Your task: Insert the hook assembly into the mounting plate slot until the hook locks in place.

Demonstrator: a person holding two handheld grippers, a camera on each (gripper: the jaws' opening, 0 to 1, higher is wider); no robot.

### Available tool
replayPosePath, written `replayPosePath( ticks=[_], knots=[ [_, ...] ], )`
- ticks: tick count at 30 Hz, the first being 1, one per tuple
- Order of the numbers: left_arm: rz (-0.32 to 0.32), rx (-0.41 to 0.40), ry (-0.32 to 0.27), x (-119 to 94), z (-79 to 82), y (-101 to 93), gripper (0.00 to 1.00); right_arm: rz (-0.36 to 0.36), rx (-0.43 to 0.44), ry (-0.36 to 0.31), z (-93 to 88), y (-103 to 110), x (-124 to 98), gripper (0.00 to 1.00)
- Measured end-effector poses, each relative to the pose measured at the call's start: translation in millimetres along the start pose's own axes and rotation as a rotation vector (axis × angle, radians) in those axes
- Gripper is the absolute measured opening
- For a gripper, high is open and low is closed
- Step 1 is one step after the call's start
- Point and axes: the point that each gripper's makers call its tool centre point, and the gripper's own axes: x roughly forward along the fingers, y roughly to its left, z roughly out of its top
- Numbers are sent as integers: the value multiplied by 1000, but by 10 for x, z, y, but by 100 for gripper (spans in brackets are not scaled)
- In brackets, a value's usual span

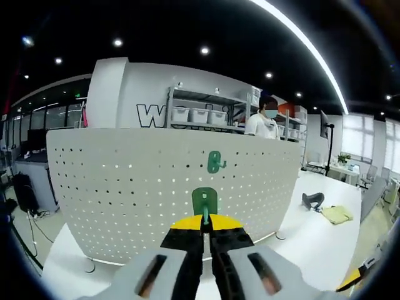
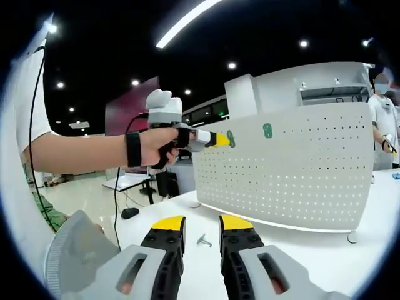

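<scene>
At pegboard (image 1: 125, 187) face: left claw (image 1: 205, 222) clamps green hook (image 1: 204, 201); keep square, push straight till locked. Right claw (image 2: 201, 232) narrow, empty.

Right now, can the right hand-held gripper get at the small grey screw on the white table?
Probably yes: the small grey screw lies on bare white table just ahead of the open right hand-held gripper, nothing between.

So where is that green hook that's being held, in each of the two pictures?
Left gripper view: the held green hook sits low in the centre, pinched at the left tool tips, against the pegboard.
Right gripper view: it is left of centre, upper half, at the board's left edge.
Shared landmark: the second green hook already on the pegboard.
</scene>
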Motion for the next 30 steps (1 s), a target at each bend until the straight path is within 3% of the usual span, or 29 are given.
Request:
replayPosePath(
  ticks=[8,30],
  knots=[
    [34,45,-14,123,82,27,2,-8,-9,-4,-7,-36,-30,21],
    [85,52,13,520,239,134,2,-21,36,6,-106,-202,-80,22]
  ],
)
